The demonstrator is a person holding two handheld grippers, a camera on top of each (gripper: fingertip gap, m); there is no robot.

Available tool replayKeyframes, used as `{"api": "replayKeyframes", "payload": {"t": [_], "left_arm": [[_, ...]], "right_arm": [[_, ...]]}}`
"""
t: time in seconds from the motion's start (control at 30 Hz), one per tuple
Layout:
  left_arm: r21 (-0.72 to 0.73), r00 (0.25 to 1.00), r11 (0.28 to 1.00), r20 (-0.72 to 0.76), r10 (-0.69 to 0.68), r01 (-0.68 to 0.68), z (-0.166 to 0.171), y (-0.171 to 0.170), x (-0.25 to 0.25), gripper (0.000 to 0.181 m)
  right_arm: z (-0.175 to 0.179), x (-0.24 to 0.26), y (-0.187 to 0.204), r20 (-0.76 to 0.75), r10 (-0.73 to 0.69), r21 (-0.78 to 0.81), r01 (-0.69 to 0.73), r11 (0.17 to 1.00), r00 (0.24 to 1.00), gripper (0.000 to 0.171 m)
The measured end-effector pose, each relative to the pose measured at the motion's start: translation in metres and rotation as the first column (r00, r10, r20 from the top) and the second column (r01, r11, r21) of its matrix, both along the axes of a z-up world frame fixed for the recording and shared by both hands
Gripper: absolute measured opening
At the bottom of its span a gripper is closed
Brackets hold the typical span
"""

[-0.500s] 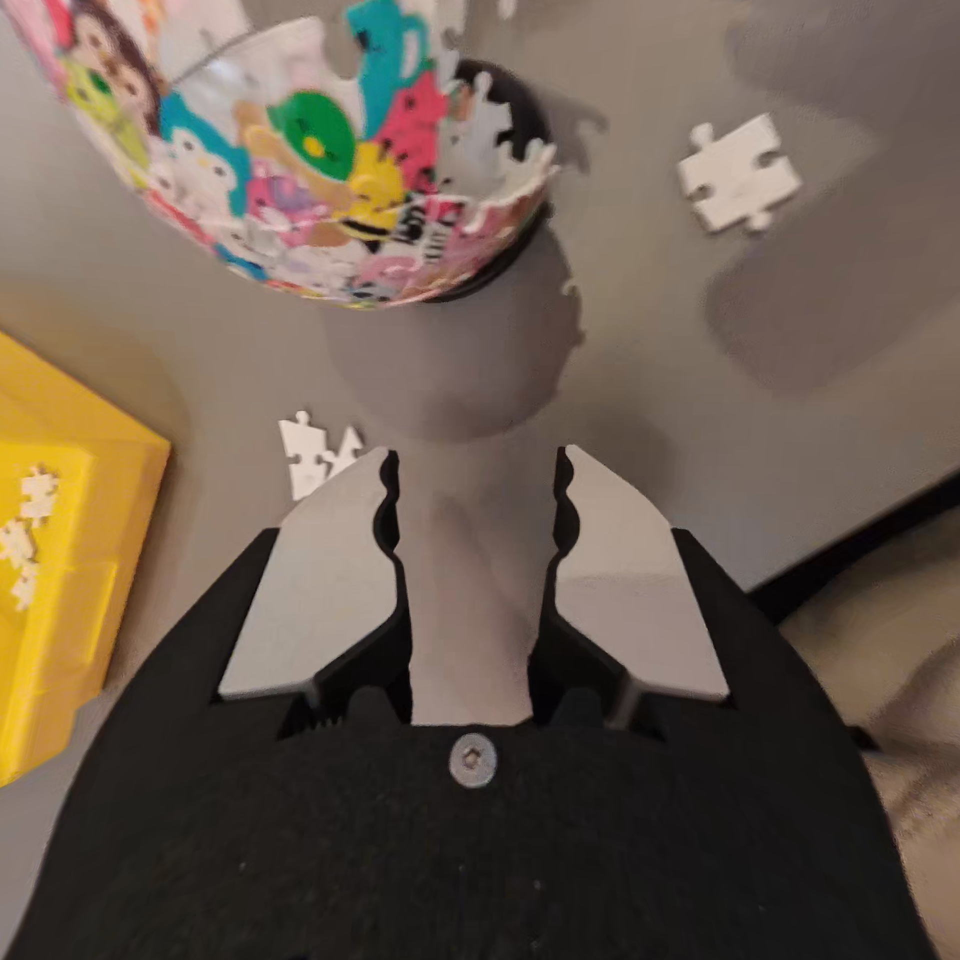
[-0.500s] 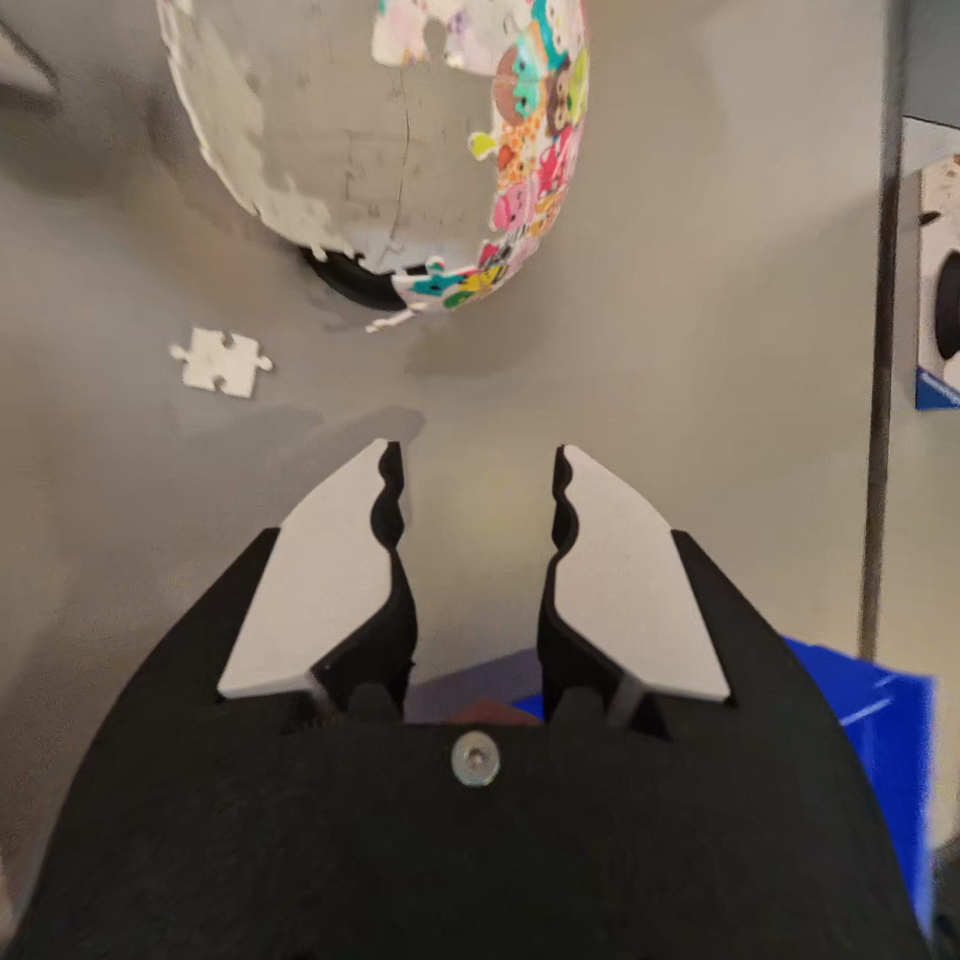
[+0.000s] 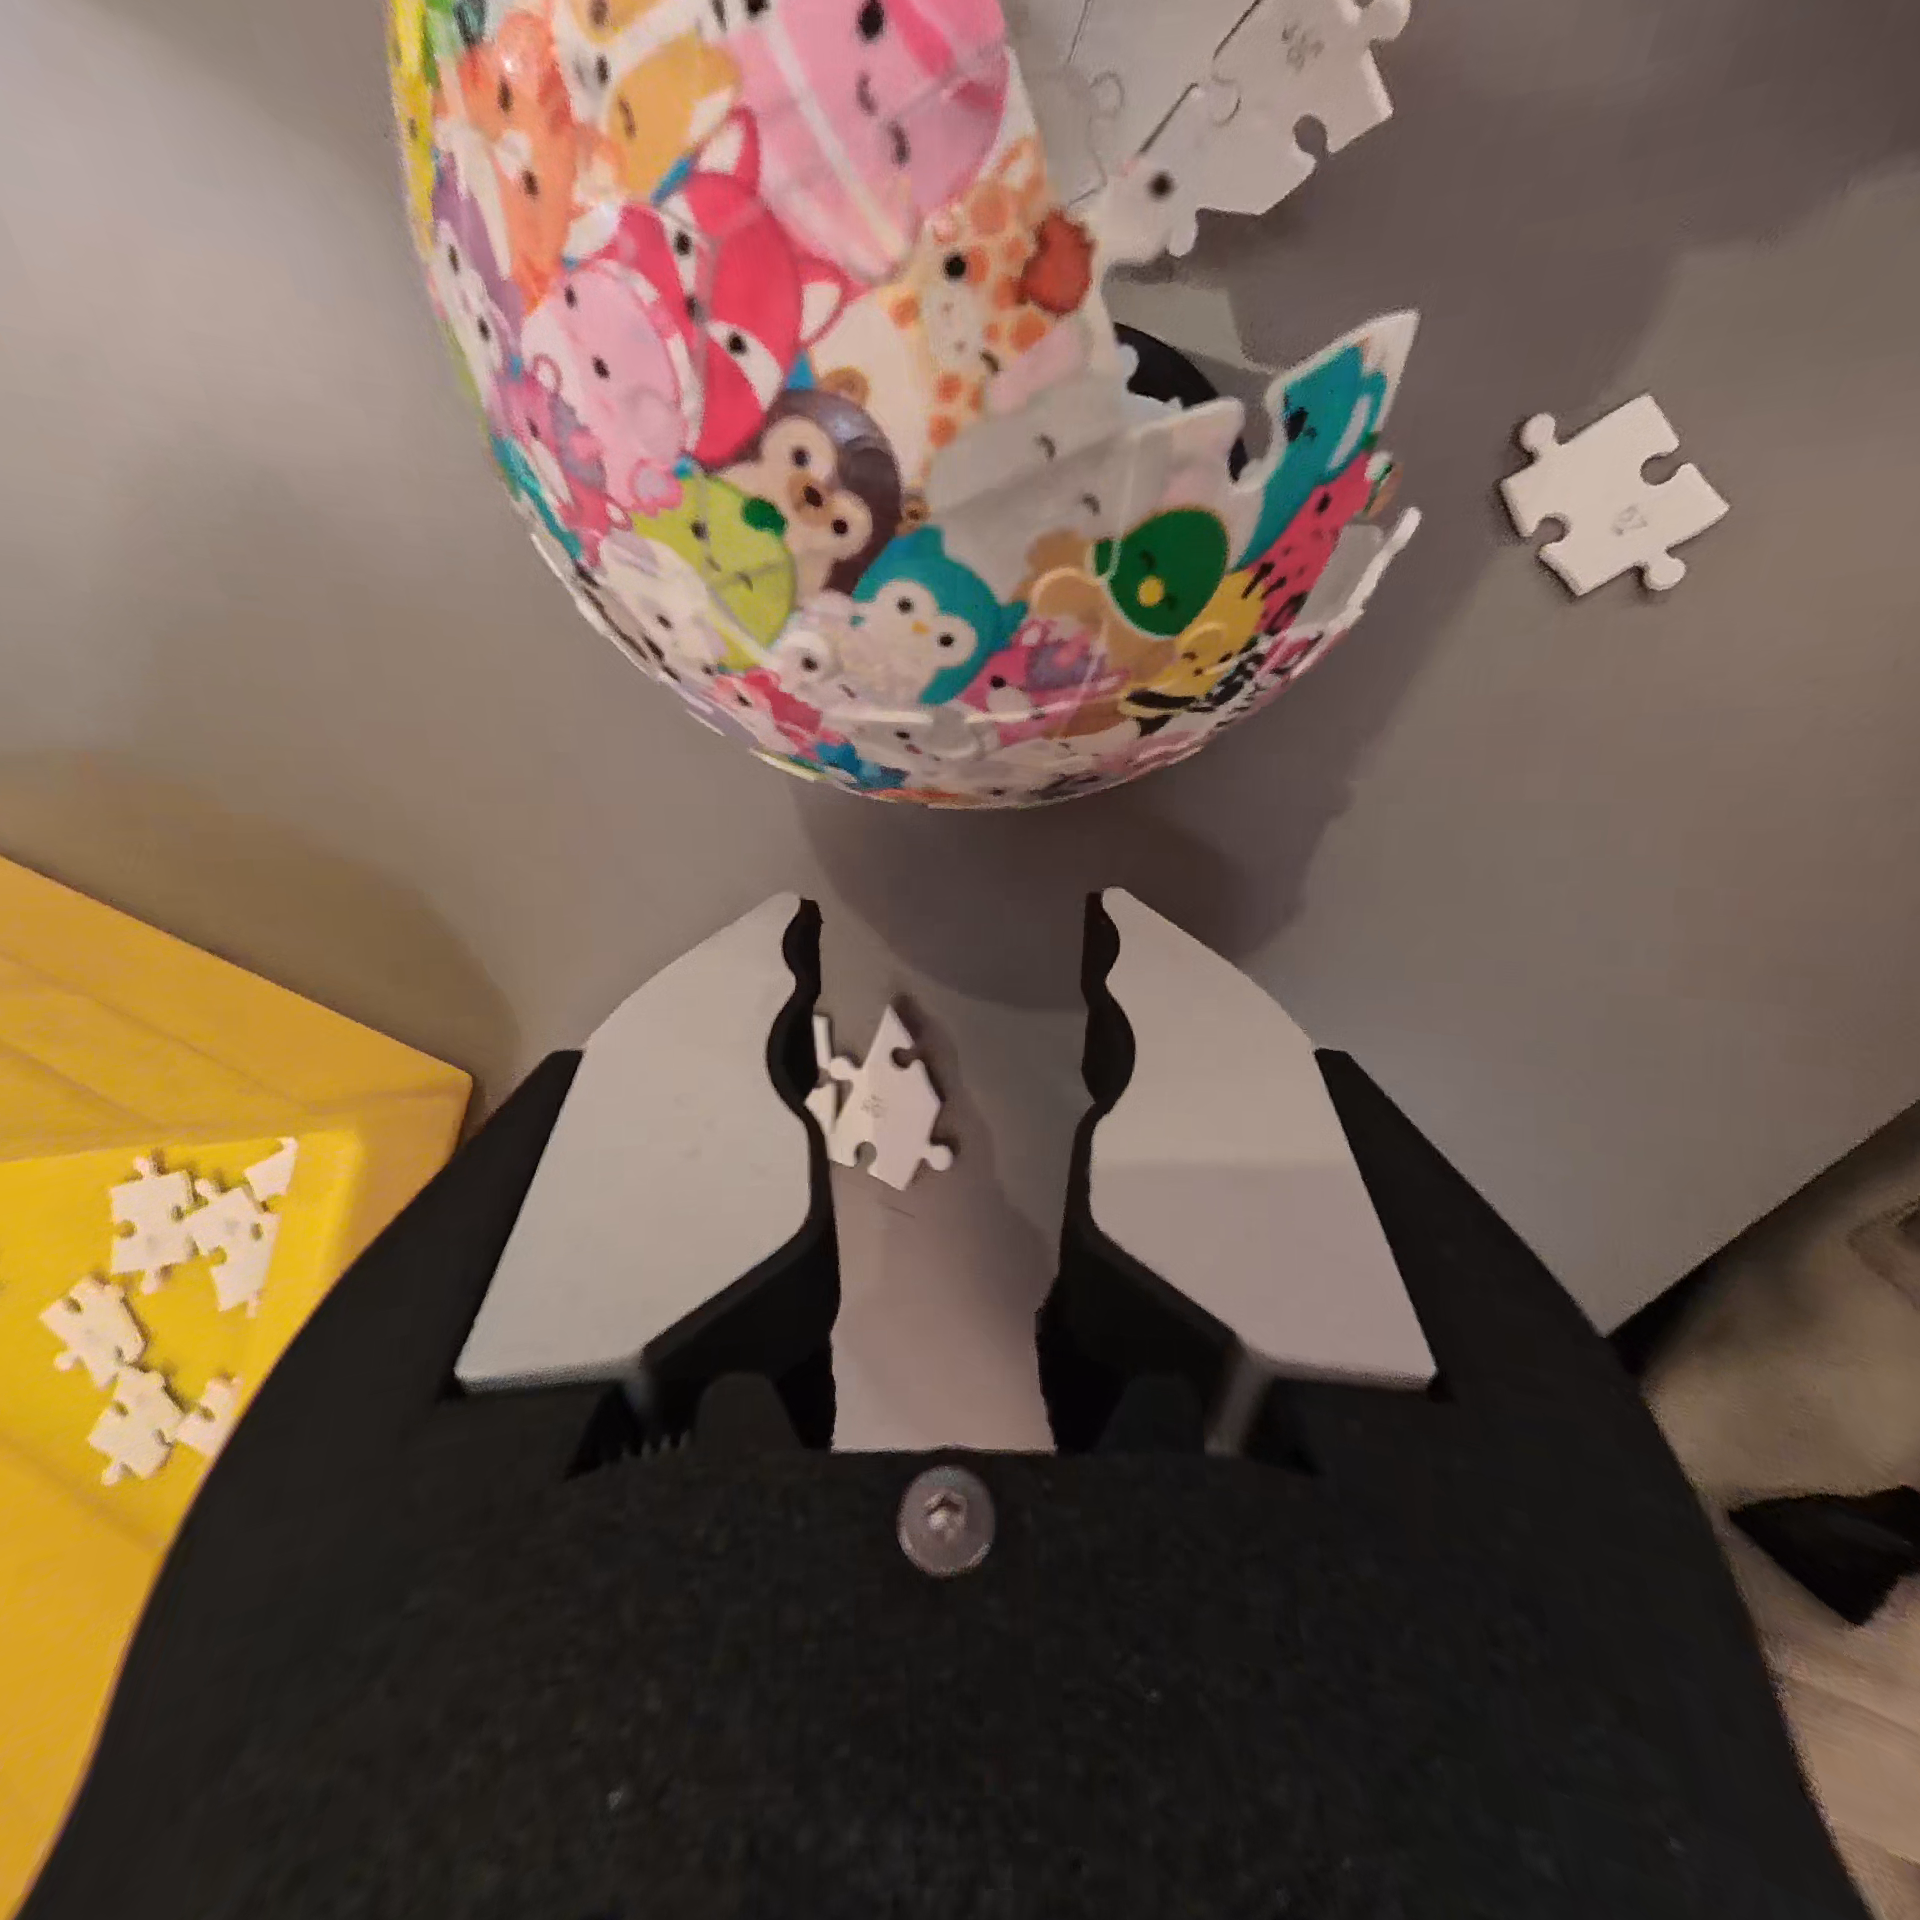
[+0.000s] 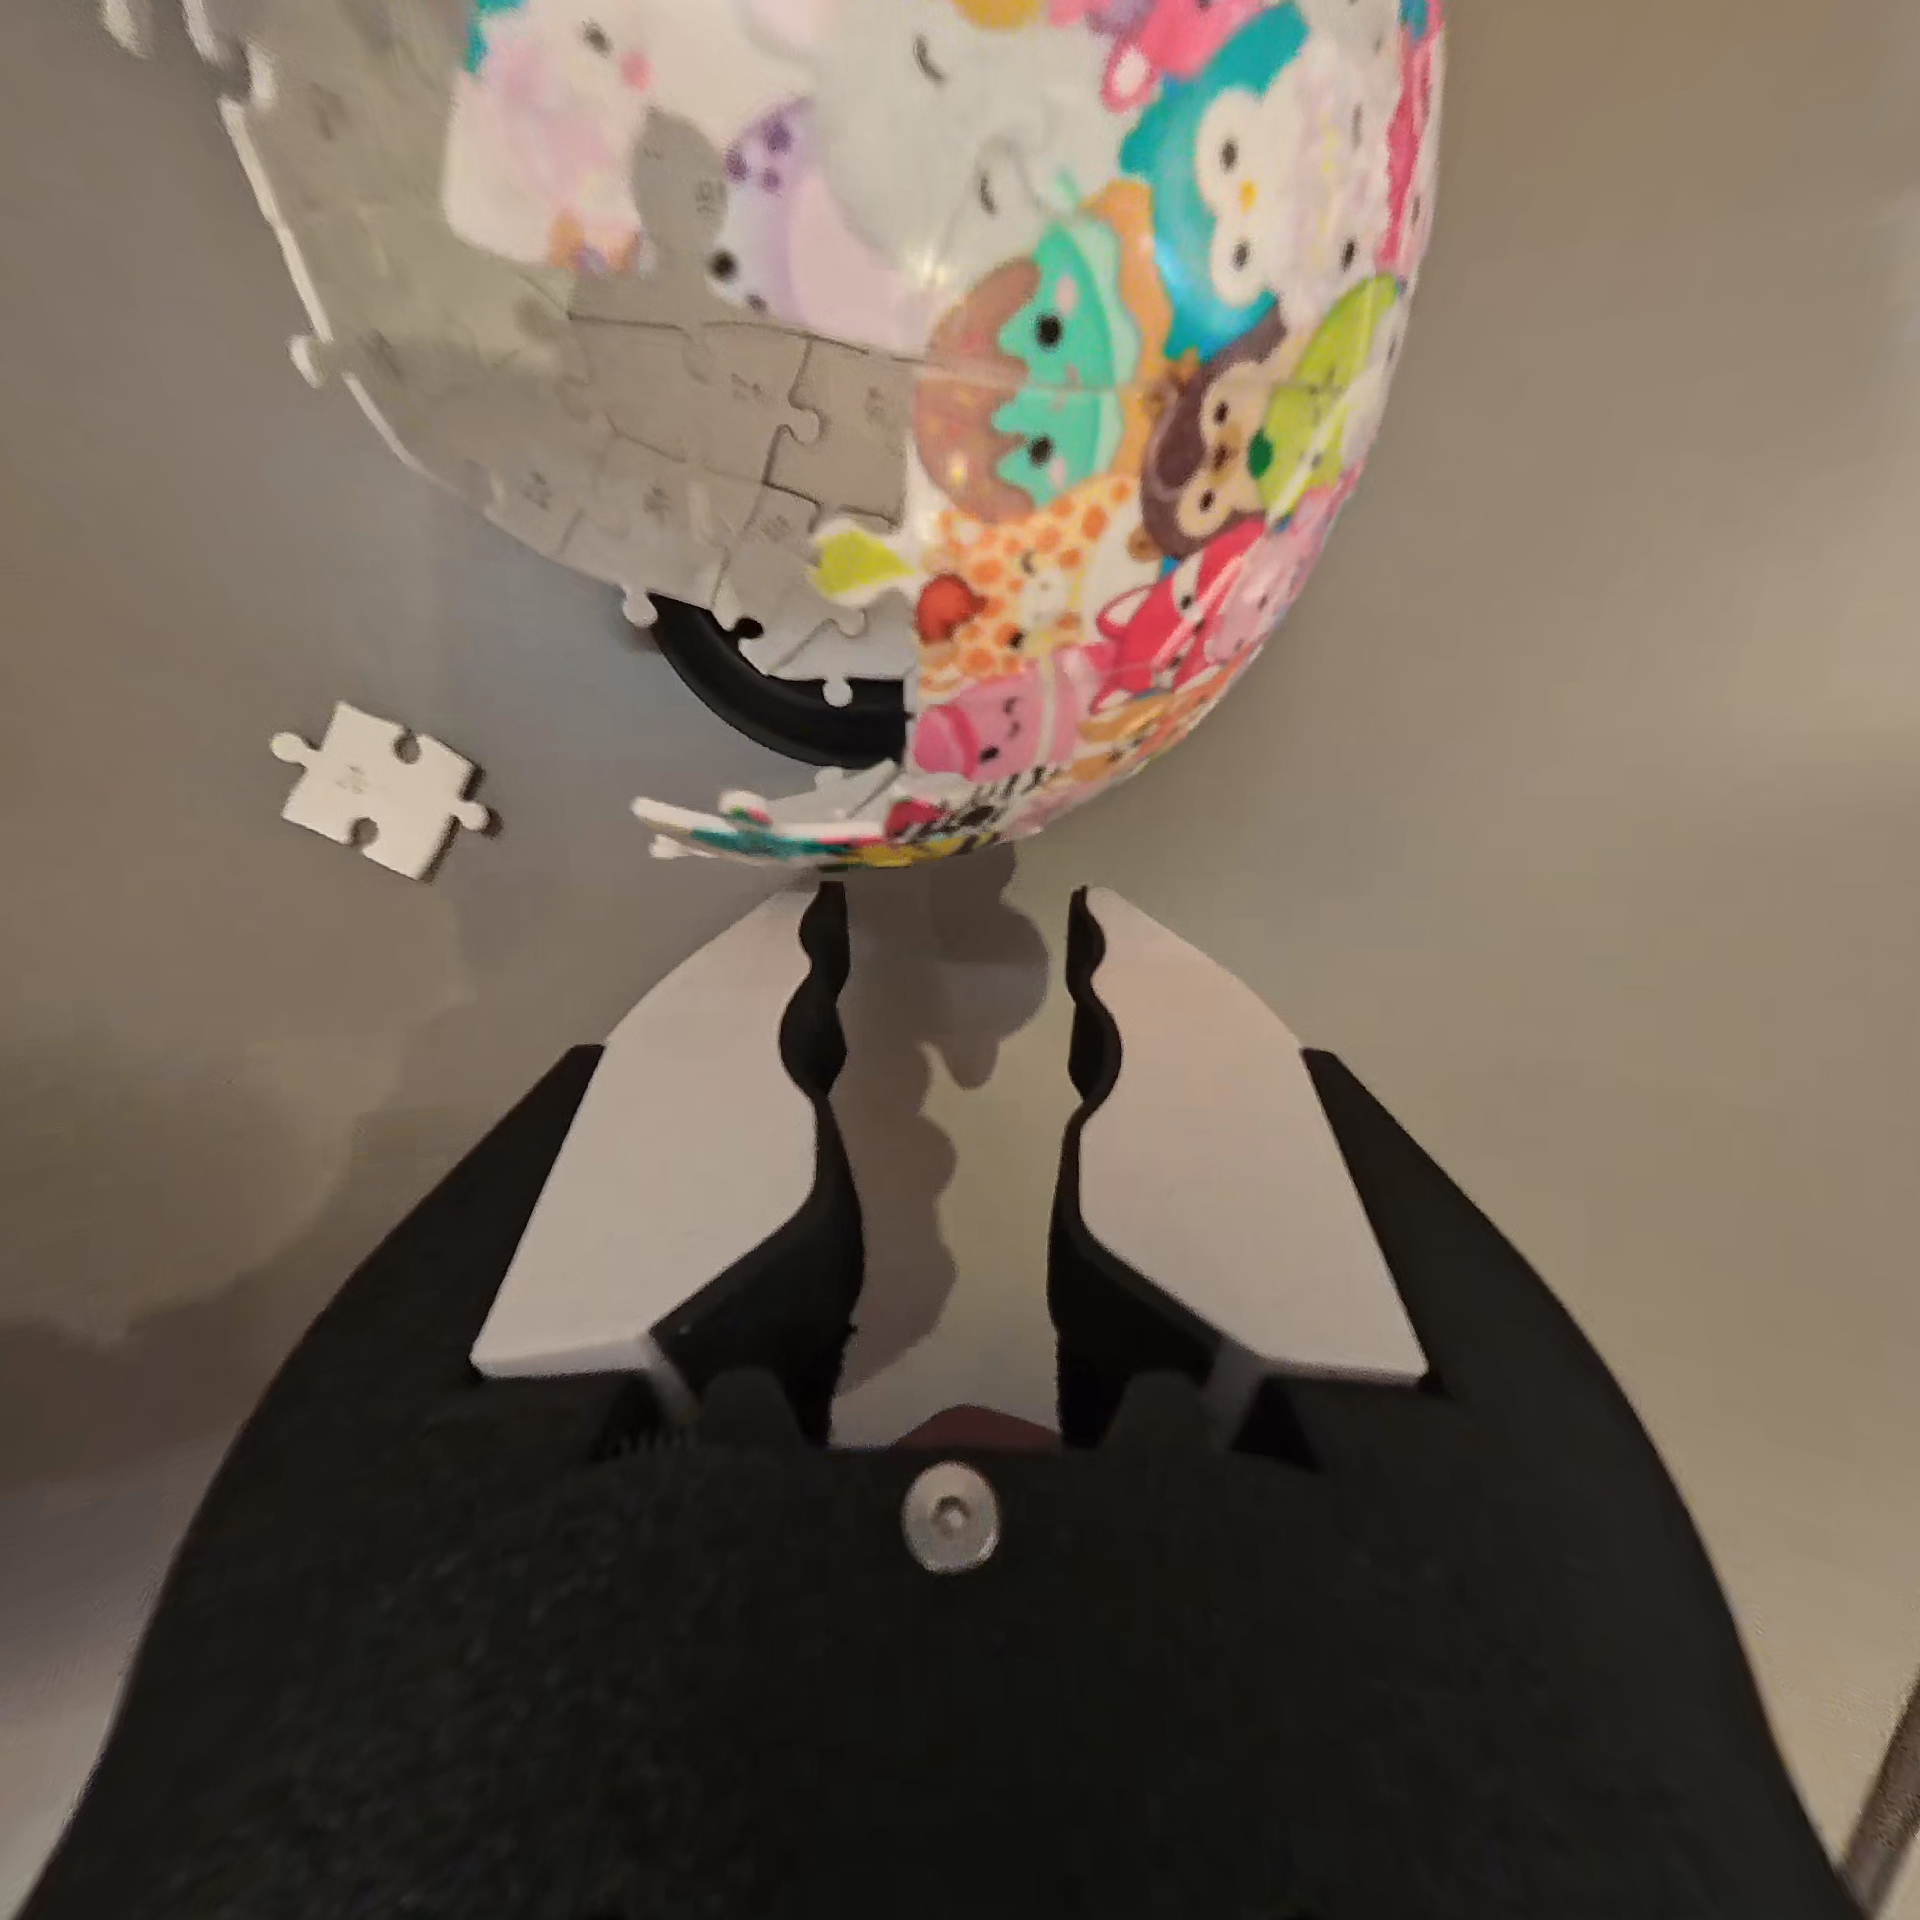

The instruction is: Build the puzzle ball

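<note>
The partly built puzzle ball (image 3: 810,416), covered in colourful cartoon animals, sits on a black ring stand (image 3: 1174,374) on the grey table. It has an open gap showing white piece backs. My left gripper (image 3: 951,914) is open and empty, just short of the ball, over small white loose pieces (image 3: 883,1107) lying between its fingers. A larger white piece (image 3: 1610,497) lies right of the ball. In the right wrist view the ball (image 4: 1091,416) and its stand (image 4: 769,696) are close ahead. My right gripper (image 4: 956,909) is open and empty, its tips near the ball's lower edge. The white piece (image 4: 379,784) lies to its left.
A yellow box (image 3: 177,1195) with several white loose pieces (image 3: 166,1278) in it stands at the left in the left wrist view. The table's front edge (image 3: 1766,1278) runs at the lower right, with pale fabric beyond it. Tip to tip, the grippers are about 15 cm apart.
Both grippers have moved closer to the ball, which now fills more of each view. The small white pieces now lie between the left gripper's fingers. Both grippers stay open.
</note>
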State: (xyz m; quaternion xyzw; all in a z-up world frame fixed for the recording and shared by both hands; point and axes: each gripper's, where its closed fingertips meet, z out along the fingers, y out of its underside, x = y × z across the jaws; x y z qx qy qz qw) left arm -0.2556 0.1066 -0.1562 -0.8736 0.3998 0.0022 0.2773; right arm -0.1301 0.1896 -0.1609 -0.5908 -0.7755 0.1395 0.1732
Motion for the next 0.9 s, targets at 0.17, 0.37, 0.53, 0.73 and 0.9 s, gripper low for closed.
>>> {"api": "replayKeyframes", "payload": {"t": [0.17,0.37,0.53,0.73,0.9], "left_arm": [[0.012,0.999,0.999,0.016,-0.046,0.046,0.002,0.008,0.0,0.048],[0.032,0.994,0.994,0.013,-0.107,0.106,0.004,0.017,-0.001,0.047],[0.031,0.989,0.988,0.005,-0.148,0.148,0.004,0.02,-0.003,0.048],[0.074,0.993,0.993,0.062,-0.101,0.097,0.008,0.008,-0.02,0.048],[0.189,0.984,0.981,0.18,0.008,-0.042,0.014,-0.013,-0.047,0.045]], "right_arm": [[-0.001,-0.003,-0.013,-0.006,-0.032,-0.013,0.032,0.999,0.999,0.039],[-0.009,-0.006,-0.024,0.001,-0.057,-0.021,0.057,0.998,0.998,0.039],[-0.009,-0.004,-0.025,0.002,-0.099,-0.034,0.099,0.994,0.995,0.04],[0.007,0.03,-0.02,0.038,-0.021,0.246,0.011,0.969,0.999,0.048],[0.038,0.026,-0.046,0.288,0.21,0.582,-0.345,0.736,0.934,0.04]]}}
